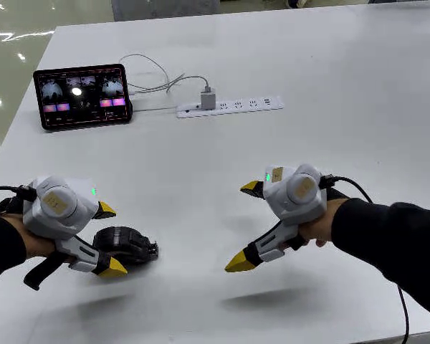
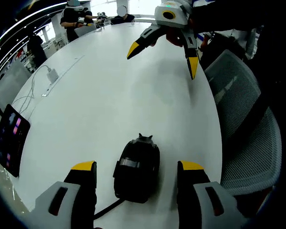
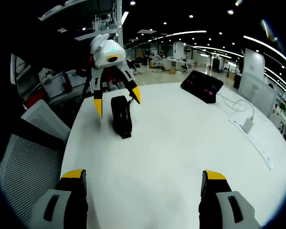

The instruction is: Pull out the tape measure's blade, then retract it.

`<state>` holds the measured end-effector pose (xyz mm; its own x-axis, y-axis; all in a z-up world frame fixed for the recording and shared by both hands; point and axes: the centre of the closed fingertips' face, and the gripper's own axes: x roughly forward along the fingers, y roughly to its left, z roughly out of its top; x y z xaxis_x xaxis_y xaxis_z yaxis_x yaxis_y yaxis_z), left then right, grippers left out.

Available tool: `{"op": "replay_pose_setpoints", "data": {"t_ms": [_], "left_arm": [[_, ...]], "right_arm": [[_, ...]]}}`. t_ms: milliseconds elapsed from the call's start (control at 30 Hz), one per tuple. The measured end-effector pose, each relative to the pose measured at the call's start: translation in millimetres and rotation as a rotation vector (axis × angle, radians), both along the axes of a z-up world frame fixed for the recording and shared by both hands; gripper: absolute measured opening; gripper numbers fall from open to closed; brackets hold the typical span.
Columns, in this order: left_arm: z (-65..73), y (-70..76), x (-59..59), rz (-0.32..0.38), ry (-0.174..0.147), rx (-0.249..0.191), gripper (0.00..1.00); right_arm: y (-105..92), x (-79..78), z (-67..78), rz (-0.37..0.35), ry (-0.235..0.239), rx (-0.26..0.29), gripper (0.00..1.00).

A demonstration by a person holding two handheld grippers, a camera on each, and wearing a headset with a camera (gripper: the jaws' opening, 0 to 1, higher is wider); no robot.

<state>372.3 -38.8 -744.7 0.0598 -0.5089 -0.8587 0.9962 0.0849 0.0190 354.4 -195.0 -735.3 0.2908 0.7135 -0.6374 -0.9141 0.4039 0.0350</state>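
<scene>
A black tape measure [image 1: 127, 244] lies on the white table [image 1: 201, 165] at the front left, its blade end pointing right. My left gripper [image 1: 111, 239] is open, its yellow-tipped jaws standing on either side of the case with a gap on each side; the left gripper view shows the tape measure [image 2: 136, 171] between the open left gripper [image 2: 137, 167]. My right gripper [image 1: 244, 225] hovers open to the right, holding nothing, well apart from the case. The right gripper [image 3: 143, 175] looks across at the tape measure [image 3: 121, 117] and the left gripper [image 3: 117, 101].
A tablet [image 1: 82, 95] with a lit screen stands at the back left. A white power strip [image 1: 233, 106] with a charger [image 1: 208, 98] and cable lies behind the middle. A grey mesh chair [image 2: 248, 124] sits by the table's near edge.
</scene>
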Motion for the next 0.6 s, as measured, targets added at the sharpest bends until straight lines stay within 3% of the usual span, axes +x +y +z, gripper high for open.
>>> {"op": "replay_pose_setpoints", "data": {"t_ms": [233, 467, 500, 600], "left_arm": [[-5.7, -3.8, -1.9, -0.027, 0.03, 0.028, 0.49], [-9.9, -1.1, 2.4, -0.045, 0.025, 0.07, 0.36], [-10.4, -0.7, 2.0, -0.033, 0.04, 0.074, 0.35], [-9.8, -0.1, 0.4, -0.033, 0.045, 0.081, 0.34]], "right_arm": [[20.0, 7.3, -4.5, 0.045, -0.006, -0.006, 0.99], [37.0, 10.2, -8.4, 0.062, 0.004, -0.003, 0.99], [40.3, 9.4, -9.6, 0.068, 0.008, -0.002, 0.99], [47.7, 8.2, -13.8, 0.082, 0.014, -0.008, 0.99]]}}
